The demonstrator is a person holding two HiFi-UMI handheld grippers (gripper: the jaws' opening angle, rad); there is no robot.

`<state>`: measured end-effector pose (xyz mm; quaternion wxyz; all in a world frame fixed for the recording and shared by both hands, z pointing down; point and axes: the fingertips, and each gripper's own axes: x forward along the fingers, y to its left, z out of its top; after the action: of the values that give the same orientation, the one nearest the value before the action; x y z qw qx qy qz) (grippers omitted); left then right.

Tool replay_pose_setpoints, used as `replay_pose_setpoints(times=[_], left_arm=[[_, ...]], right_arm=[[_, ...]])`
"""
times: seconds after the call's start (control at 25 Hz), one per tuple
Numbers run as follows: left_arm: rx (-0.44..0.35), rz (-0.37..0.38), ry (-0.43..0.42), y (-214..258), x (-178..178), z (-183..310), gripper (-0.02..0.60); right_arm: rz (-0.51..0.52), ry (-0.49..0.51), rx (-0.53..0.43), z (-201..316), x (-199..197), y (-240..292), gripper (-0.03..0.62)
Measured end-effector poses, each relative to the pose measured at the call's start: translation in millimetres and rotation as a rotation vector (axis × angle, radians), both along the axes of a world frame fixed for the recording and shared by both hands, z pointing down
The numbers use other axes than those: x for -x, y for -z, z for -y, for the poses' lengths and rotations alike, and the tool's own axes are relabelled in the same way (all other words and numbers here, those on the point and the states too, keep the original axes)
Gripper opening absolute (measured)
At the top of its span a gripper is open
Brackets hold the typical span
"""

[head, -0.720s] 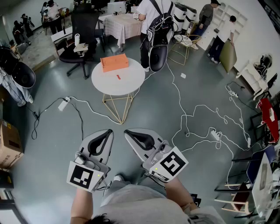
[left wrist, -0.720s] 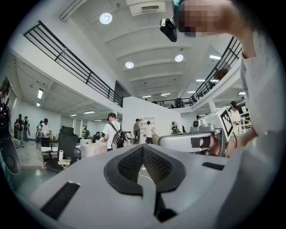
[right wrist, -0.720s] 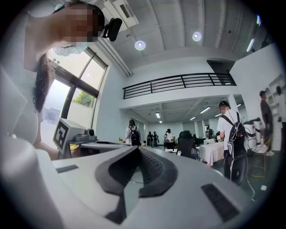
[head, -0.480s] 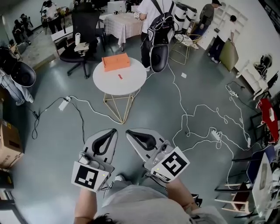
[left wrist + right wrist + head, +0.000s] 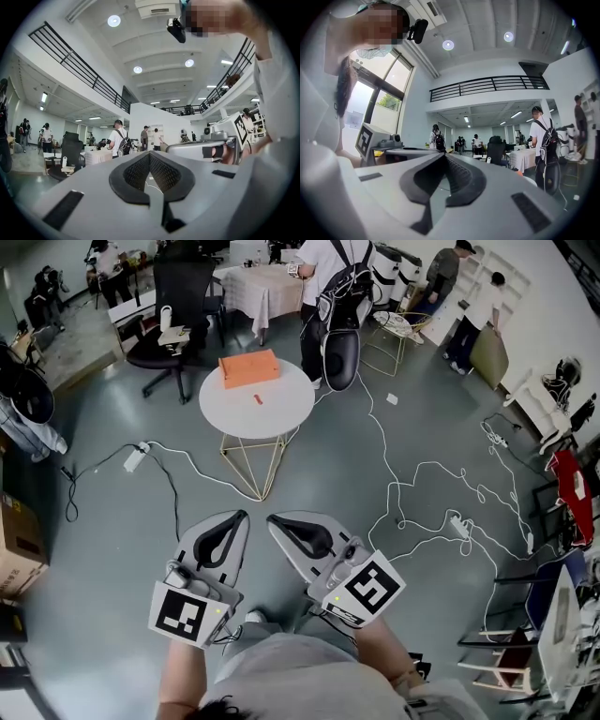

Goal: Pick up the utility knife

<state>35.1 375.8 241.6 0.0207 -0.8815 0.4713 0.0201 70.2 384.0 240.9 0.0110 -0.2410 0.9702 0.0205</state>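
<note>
A small red utility knife (image 5: 257, 400) lies on the round white table (image 5: 272, 418), far ahead of me in the head view. Just behind it on the same table sits an orange box (image 5: 248, 367). Both grippers are held low and close to my body, well short of the table. The left gripper (image 5: 235, 518) (image 5: 149, 154) points forward with its jaws together and nothing between them. Beside it, the right gripper (image 5: 276, 520) (image 5: 443, 155) is likewise shut and empty. Neither gripper view shows the knife.
White cables (image 5: 403, 493) and power strips (image 5: 136, 460) trail over the grey floor between me and the table. A person with a backpack (image 5: 339, 296) stands just behind the table. A black office chair (image 5: 173, 329) is at its left. Cardboard boxes (image 5: 19, 540) stand at the far left.
The head view has shifted slightly, so the table sits a little higher in the picture. Both grippers stay shut, close together near my body.
</note>
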Motion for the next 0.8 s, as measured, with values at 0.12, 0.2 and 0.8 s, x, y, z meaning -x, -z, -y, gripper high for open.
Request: replay_pose_setpoints(times=[0.12, 0.2, 0.8], left_arm=[[0.012, 0.003, -0.011, -6, 9, -6, 0.008], [-0.007, 0.003, -0.018, -5, 15, -6, 0.008], [0.016, -0.061, 0.028, -16, 28, 101, 0.008]], right_arm=[[0.011, -0.012, 0.003, -4, 7, -1, 0.008], [0.033, -0.032, 0.01, -4, 10, 1, 0.008], [0.011, -0.021, 0.013, 103, 13, -5, 0.009]])
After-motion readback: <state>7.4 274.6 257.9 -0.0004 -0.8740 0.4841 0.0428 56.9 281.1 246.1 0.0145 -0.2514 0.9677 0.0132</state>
